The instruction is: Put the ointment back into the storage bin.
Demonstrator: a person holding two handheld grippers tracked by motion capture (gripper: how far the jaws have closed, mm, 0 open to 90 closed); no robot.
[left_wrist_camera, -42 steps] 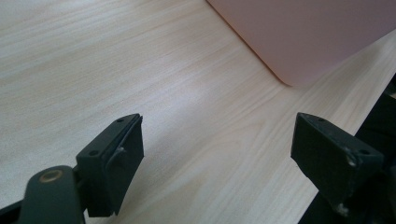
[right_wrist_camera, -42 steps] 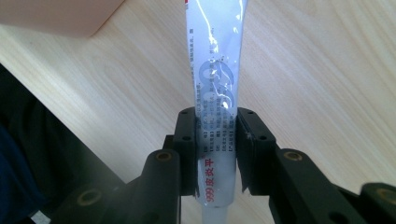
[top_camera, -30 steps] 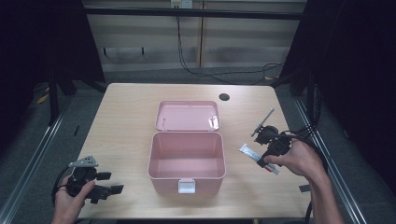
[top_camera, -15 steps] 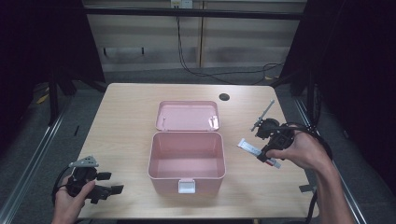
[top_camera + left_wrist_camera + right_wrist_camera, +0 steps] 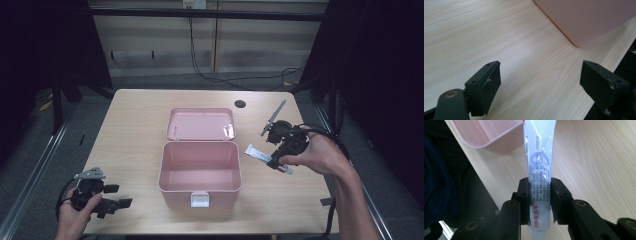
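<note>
Right tongs clamped on ointment tube beside empty open pink box, drop-in likely left; left tongs apart, idle.

Black two-jaw claw — brass-ringed screws, trailing cable.

I see a pale wooden table with an even grain and a small dark round hole near its far edge, right of centre. A dark bit of something (tape, perhaps; too small to tell) sits at the table's right edge. Beyond the table, black cables hang down the beige wall panels and loop across the grey floor. A metal rail runs along the floor on the left.
</note>
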